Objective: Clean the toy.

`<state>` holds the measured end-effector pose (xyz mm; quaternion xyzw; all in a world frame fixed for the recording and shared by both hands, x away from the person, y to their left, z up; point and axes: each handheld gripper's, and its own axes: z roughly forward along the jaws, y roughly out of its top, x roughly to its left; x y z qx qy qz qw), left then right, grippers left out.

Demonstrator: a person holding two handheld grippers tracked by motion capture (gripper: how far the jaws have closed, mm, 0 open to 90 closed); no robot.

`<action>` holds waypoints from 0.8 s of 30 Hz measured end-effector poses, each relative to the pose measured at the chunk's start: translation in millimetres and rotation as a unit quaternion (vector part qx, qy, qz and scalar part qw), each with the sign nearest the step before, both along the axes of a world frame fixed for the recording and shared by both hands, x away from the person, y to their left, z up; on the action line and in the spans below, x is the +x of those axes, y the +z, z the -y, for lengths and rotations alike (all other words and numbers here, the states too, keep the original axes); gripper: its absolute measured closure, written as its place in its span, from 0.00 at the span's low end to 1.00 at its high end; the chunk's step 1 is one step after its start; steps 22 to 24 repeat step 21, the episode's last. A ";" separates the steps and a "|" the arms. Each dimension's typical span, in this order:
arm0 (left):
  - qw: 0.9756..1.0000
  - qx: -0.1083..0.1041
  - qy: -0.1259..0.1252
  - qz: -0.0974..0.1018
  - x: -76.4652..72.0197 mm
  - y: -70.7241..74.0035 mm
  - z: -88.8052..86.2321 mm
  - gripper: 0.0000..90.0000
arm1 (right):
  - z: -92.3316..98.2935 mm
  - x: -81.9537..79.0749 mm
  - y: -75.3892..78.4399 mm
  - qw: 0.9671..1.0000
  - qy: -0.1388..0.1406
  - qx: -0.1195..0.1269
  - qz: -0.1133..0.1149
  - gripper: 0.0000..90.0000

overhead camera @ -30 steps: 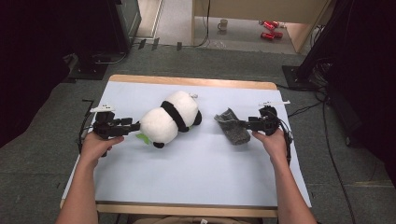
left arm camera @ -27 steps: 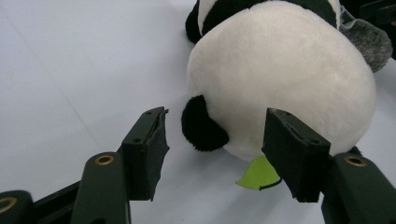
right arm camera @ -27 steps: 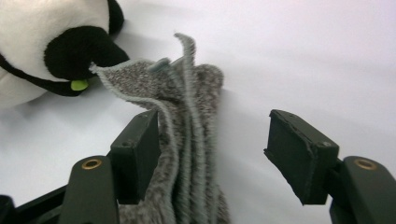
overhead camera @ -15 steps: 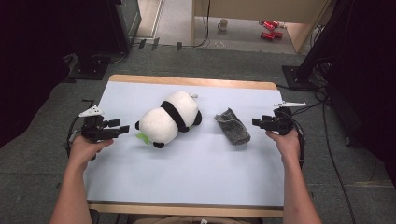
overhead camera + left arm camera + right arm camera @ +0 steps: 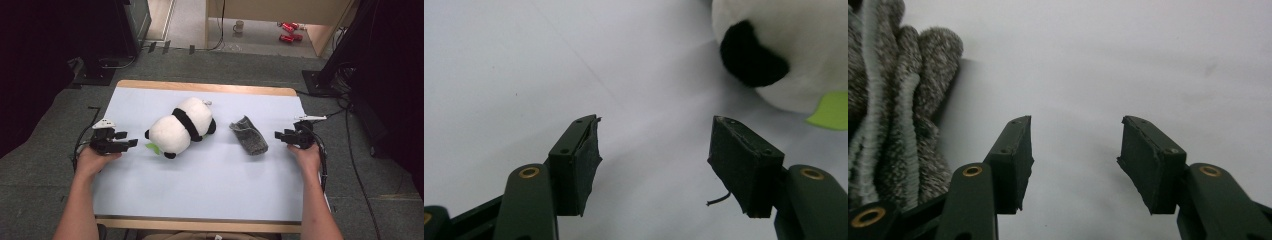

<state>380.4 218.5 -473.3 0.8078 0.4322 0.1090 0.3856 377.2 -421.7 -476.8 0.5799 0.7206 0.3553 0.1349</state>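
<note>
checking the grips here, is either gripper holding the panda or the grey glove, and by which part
Nothing is held. The left gripper stands open, apart from the panda; the right gripper stands open beside the grey glove. Bare table shows between both pairs of jaws.

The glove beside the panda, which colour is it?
The glove is mottled grey knit, clearest in the right gripper view.

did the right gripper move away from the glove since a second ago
Yes. The right gripper, which was touching the grey glove, has pulled back toward the table's right edge; its jaws have been closing, nothing between them.
</note>
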 end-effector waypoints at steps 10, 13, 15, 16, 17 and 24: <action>0.999 0.031 -0.006 -0.010 5.3 -11.3 5.6 0.39 | -2.4 2.9 -13.6 1.000 0.003 -0.017 0.003 0.51; 1.000 0.026 -0.004 -0.012 5.5 -11.6 5.2 0.39 | -1.8 0.5 -16.2 1.000 0.007 -0.012 0.015 0.49; 1.000 0.023 -0.002 -0.013 5.5 -11.7 4.8 0.38 | -1.6 0.2 -16.6 1.000 0.005 -0.008 0.016 0.48; 1.000 0.023 -0.002 -0.014 5.5 -11.7 4.9 0.38 | -1.6 0.3 -16.6 1.000 0.004 -0.007 0.016 0.48; 1.000 0.022 -0.001 -0.014 5.5 -11.7 5.0 0.38 | -1.7 0.3 -16.6 1.000 0.003 -0.007 0.016 0.48; 1.000 0.021 -0.002 -0.014 5.4 -11.9 4.9 0.37 | -3.2 -0.1 -16.8 1.000 0.008 -0.014 0.018 0.47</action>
